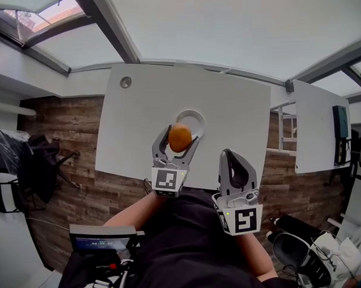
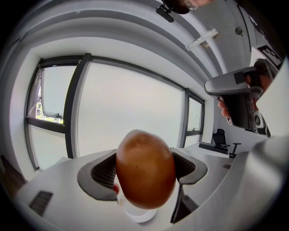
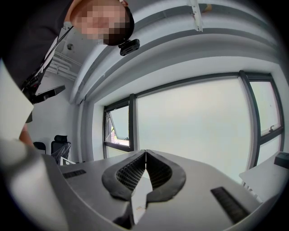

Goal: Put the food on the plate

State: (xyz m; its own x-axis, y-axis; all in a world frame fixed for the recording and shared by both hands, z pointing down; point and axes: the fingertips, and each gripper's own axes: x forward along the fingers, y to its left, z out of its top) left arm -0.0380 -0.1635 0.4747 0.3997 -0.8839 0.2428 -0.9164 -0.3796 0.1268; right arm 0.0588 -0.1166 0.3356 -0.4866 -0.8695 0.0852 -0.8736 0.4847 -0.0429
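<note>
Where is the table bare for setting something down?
Bare table left of the plate, up to the cable hole, and right of it to the edge. Crowded at the plate, under the left gripper holding potato-like food.

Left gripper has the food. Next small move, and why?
Probably lower the left gripper toward the plate: its jaws clamp the round brown food, which hangs above the plate's near rim. The right gripper is shut and empty.

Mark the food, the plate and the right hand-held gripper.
food (image 1: 180,137), head view, middle of its brown surface.
plate (image 1: 192,113), head view, bare far rim.
right hand-held gripper (image 3: 146,152), right gripper view, where its shut fingertips meet.
</note>
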